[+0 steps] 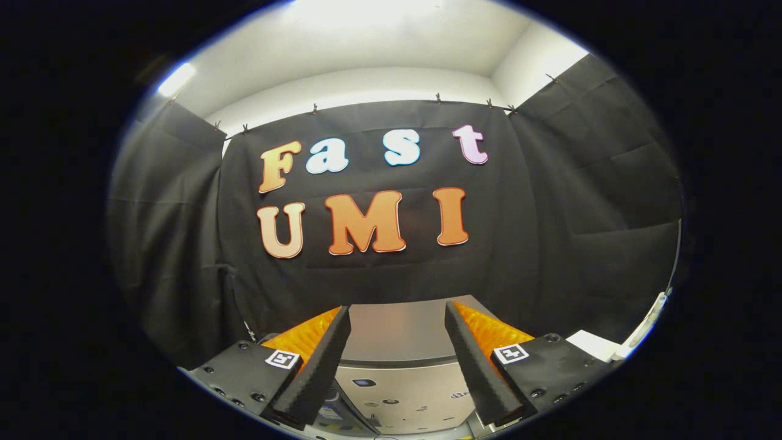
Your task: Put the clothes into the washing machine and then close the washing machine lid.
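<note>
The gripper [397, 324] is held spread and empty above the washing machine [397, 342]. Clothes, judged soft and light, are best pinched mid-fold.

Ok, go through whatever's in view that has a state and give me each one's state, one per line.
Tool: open, fingers spread apart, nothing between them.
Washing machine: just ahead of and below the fingers; grey top surface visible between them, whether its lid is open or shut cannot be told.
Booth wall cloth: hanging, clipped along its top edge.
</note>
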